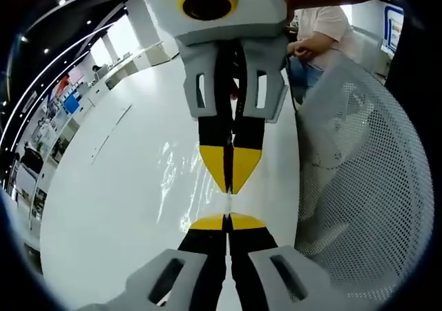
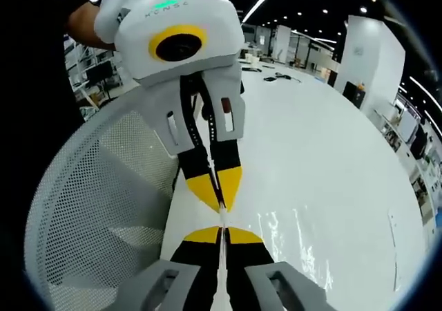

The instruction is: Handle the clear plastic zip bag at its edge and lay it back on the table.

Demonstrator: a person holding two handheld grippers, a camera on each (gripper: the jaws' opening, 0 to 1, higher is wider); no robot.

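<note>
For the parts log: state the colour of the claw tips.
Yellow tips on black jaws, clearest in the left gripper view on the right claw facing the camera.

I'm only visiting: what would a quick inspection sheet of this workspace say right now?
Surface: white table, glossy.
Job's things: clear plastic bag, edge pinched from both ends.
Clutter: white mesh basket beside the table.
Grippers: left hand-held gripper and right hand-held gripper, both shut on the bag, tips almost meeting.
Cables: nothing seen.
Surroundings: seated person, open hall with desks and ceiling lights.
</note>
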